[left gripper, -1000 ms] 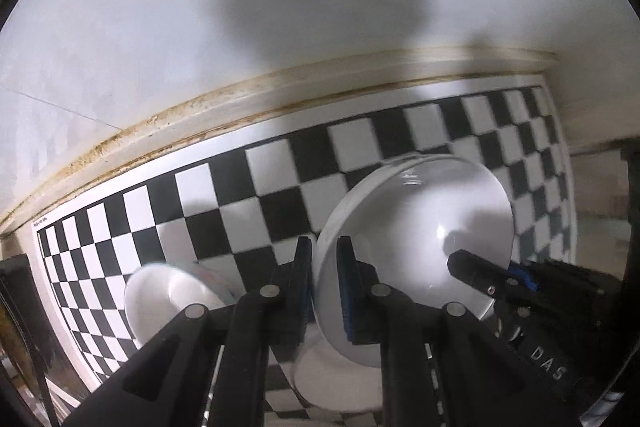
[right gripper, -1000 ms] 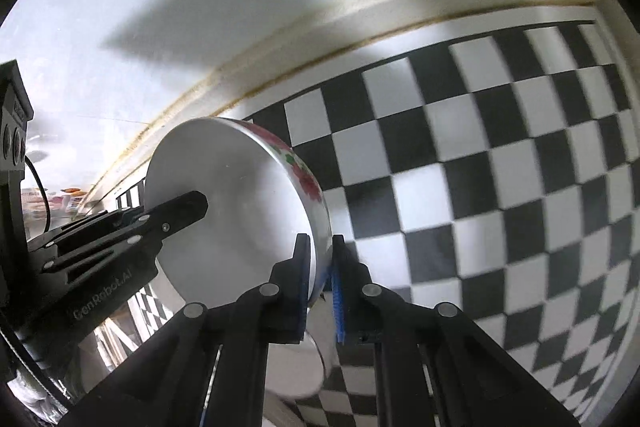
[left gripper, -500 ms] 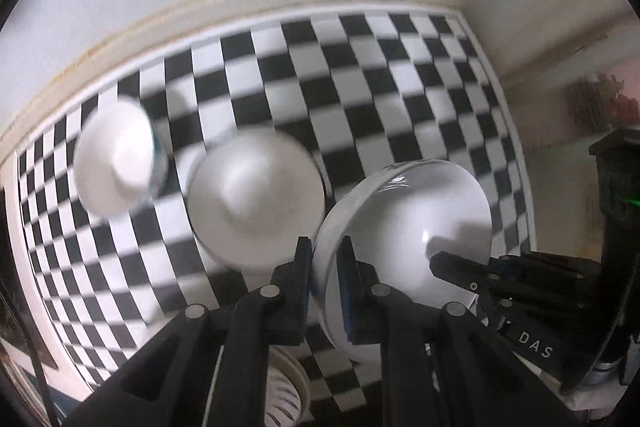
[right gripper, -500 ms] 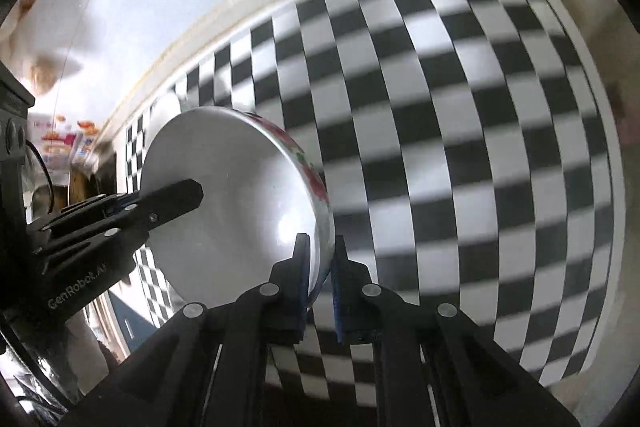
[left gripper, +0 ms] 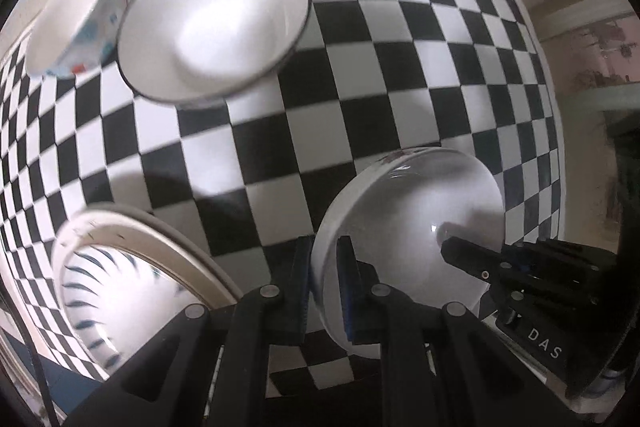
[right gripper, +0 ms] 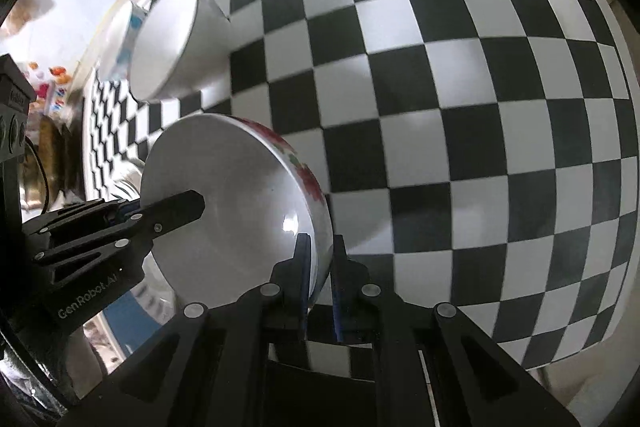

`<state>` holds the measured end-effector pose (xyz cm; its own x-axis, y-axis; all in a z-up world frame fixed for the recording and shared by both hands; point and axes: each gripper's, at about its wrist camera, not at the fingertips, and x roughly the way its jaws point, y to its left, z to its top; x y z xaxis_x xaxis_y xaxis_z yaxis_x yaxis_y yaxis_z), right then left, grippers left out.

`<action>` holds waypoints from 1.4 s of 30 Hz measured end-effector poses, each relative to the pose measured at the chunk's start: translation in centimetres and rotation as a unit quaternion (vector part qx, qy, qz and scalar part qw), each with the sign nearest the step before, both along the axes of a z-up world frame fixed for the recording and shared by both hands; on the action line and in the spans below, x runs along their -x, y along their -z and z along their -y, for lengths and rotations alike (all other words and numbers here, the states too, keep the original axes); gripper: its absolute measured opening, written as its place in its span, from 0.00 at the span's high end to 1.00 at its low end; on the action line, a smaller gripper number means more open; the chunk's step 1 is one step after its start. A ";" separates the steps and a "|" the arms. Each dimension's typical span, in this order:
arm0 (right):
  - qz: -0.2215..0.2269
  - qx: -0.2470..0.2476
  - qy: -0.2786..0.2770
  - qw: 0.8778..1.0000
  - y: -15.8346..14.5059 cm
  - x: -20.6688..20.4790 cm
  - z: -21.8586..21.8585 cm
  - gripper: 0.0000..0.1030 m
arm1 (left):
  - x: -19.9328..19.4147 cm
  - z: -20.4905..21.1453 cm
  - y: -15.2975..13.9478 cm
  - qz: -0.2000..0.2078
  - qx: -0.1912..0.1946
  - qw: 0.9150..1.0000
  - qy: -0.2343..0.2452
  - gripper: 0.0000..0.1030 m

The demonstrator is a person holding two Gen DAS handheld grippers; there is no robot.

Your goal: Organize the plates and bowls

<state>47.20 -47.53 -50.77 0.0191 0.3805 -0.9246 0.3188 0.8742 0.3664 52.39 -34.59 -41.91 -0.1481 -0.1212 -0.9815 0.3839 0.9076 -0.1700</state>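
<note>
A white bowl with red flowers on its outside (left gripper: 408,227) hangs tilted above the checkered mat (left gripper: 360,87), held from two sides. My left gripper (left gripper: 324,247) is shut on its near rim. My right gripper (right gripper: 322,241) is shut on the opposite rim of the same flowered bowl (right gripper: 232,211). In the left wrist view the right gripper's fingers (left gripper: 468,257) reach into the bowl from the right. In the right wrist view the left gripper's fingers (right gripper: 176,207) reach in from the left.
A white bowl with a dark rim (left gripper: 216,23) and a small blue-patterned bowl (left gripper: 76,19) stand at the mat's far left. A blue-striped dish (left gripper: 132,287) lies close below on the left. The same two bowls, white (right gripper: 172,43) and blue-patterned (right gripper: 124,39), show in the right wrist view.
Both grippers have carried the flowered bowl away from the wall and lower over the mat. The other bowls and the striped dish have come into view.
</note>
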 end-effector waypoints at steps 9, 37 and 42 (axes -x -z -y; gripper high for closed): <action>-0.013 0.020 -0.023 0.999 1.4 0.4 -0.6 0.90 | 1.8 0.3 1.6 -0.010 -0.008 1.000 -0.006 0.90; -0.017 0.006 -0.029 0.999 -1.8 -0.3 2.3 0.69 | 1.7 -1.0 -4.2 0.035 0.028 0.998 -0.041 0.74; 0.035 -0.001 -0.017 0.999 -6.1 -3.1 3.4 0.45 | -1.3 -3.6 -6.1 0.048 0.053 0.993 -0.093 0.73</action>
<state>50.28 -50.96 -44.63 0.0700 0.3848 -0.9203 0.2617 0.8832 0.3892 53.68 -31.02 -35.82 -0.0205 -0.2408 -0.9704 0.2306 0.9433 -0.2389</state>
